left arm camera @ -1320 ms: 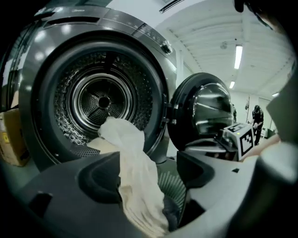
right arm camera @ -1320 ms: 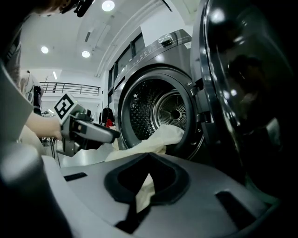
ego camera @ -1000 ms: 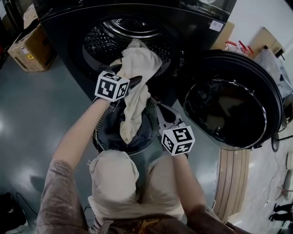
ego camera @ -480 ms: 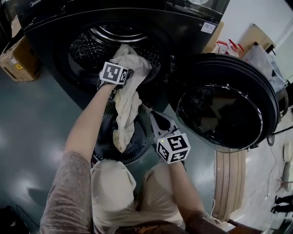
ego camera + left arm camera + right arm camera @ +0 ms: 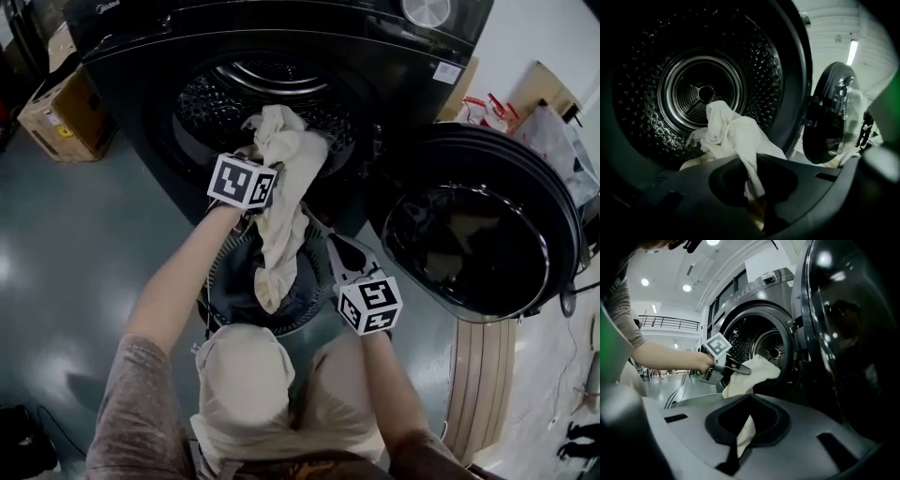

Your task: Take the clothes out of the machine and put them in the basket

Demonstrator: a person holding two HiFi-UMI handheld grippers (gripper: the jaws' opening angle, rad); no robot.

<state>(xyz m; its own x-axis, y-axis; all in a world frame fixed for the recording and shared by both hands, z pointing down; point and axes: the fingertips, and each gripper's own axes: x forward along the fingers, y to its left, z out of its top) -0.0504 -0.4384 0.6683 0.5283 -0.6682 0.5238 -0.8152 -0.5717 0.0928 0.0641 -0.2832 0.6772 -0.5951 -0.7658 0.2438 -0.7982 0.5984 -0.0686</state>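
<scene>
the cream cloth (image 5: pixel 286 211) is draped out of the drum (image 5: pixel 705 91) over the lower lip of the machine (image 5: pixel 131 84) mouth, and its tail is hung above the basket (image 5: pixel 221 281) on the floor below. the left gripper (image 5: pixel 757 199) is closed almost fully on a fold of the cloth at the mouth, its jaws having just been closing. the right gripper (image 5: pixel 739 446) is seen pinched shut on a lower strand, near the basket's right rim.

the thin left pinch could be lost if the cloth is pulled hard while a bunch still lies inside the drum; the cloth would then be dropped beside the basket. the tail could also be left over the rim rather than inside it.

against a second ago, the left jaws, then held wide, are now shut on the cloth. the cloth is left draped much as it was, and the right gripper is found in much the same place.
</scene>
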